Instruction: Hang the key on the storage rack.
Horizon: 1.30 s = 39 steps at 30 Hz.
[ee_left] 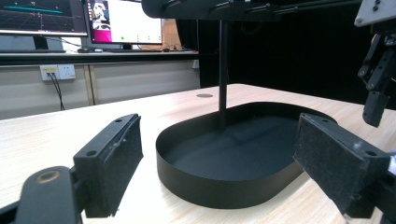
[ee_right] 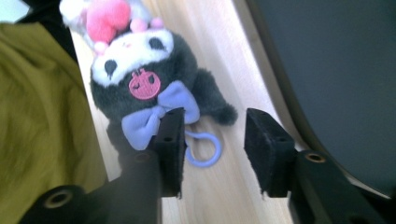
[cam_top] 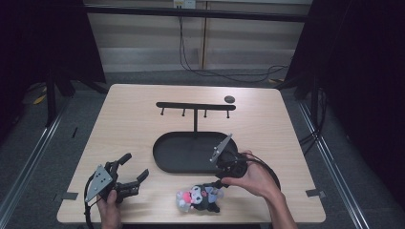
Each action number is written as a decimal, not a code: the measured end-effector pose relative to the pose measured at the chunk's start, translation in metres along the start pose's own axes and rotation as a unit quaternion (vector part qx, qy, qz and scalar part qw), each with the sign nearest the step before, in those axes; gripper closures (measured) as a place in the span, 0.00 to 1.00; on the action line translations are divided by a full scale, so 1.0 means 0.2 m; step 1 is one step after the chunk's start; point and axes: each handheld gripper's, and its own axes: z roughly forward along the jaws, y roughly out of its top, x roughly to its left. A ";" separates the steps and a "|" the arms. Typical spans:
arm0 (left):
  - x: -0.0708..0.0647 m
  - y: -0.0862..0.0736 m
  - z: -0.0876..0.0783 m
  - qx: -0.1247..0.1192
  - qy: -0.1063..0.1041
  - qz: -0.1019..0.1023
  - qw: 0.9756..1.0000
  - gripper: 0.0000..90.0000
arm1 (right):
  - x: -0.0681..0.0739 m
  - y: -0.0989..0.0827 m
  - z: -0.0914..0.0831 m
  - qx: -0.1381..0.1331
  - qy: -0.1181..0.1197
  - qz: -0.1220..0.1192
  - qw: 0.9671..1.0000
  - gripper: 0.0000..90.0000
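Right gripper (ee_right: 212,149) hovers over the plush toy (ee_right: 149,88) at the table's (cam_top: 143,100) near edge, jaws partly apart and gripping nothing, the toy's lilac ring (ee_right: 205,149) lying between them. Left gripper (cam_top: 131,169) rests nearby, jaws wide, facing the black tray (ee_left: 224,163) beneath its hook stand (cam_top: 195,107).

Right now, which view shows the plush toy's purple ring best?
The right gripper view: the purple ring lies on the table between that gripper's open jaws, below the plush toy. The high view shows the toy small, its ring indistinct.
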 end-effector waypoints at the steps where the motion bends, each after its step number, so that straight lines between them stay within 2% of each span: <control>1: 0.00 0.00 0.00 0.000 0.000 0.000 1.000 0.17 | -0.01 0.01 0.01 0.020 0.007 -0.004 1.000 0.70; 4: 0.00 0.00 0.00 0.000 0.000 0.000 1.000 0.17 | -0.01 0.01 0.03 0.032 0.011 -0.012 0.999 0.72; 6: 0.00 0.00 0.00 0.000 0.000 0.000 1.000 0.17 | 0.00 0.01 0.05 0.054 0.021 -0.012 0.998 0.75; 7: 0.00 0.00 0.00 0.000 0.000 0.000 1.000 0.17 | 0.00 0.01 0.06 0.058 0.026 -0.020 0.998 0.76; 10: 0.00 0.00 0.00 0.001 0.000 0.000 1.000 0.17 | 0.00 0.01 0.10 0.082 0.034 -0.030 0.996 0.79; 11: 0.00 0.00 0.00 0.001 0.000 0.000 1.000 0.17 | 0.00 0.01 0.10 0.082 0.034 -0.030 0.996 0.79; 12: 0.00 0.00 0.00 0.000 0.000 0.000 1.000 0.17 | 0.01 0.02 0.12 0.096 0.043 -0.034 0.994 0.80; 14: 0.00 0.00 0.00 0.000 0.000 0.000 1.000 0.17 | 0.01 0.03 0.13 0.103 0.048 -0.037 0.993 0.82; 19: 0.00 0.00 0.00 0.000 0.000 0.000 1.000 0.17 | -0.01 0.05 0.16 0.114 0.053 -0.042 0.991 0.80; 22: 0.00 0.00 0.00 0.000 0.000 0.000 1.000 0.17 | -0.02 0.05 0.18 0.114 0.051 -0.051 0.991 0.77; 23: 0.00 0.00 0.00 0.000 0.000 0.000 1.000 0.17 | -0.02 0.05 0.19 0.122 0.054 -0.056 0.990 0.75; 30: 0.00 0.00 0.00 0.000 0.000 0.000 1.000 0.17 | -0.01 0.07 0.21 0.126 0.057 -0.080 0.987 0.74; 35: 0.00 0.00 0.00 0.000 0.000 0.000 1.000 0.17 | -0.02 0.08 0.21 0.133 0.073 -0.075 0.986 0.67; 39: 0.00 0.00 0.00 0.001 0.000 0.000 1.000 0.17 | -0.02 0.09 0.23 0.140 0.067 -0.078 0.985 0.66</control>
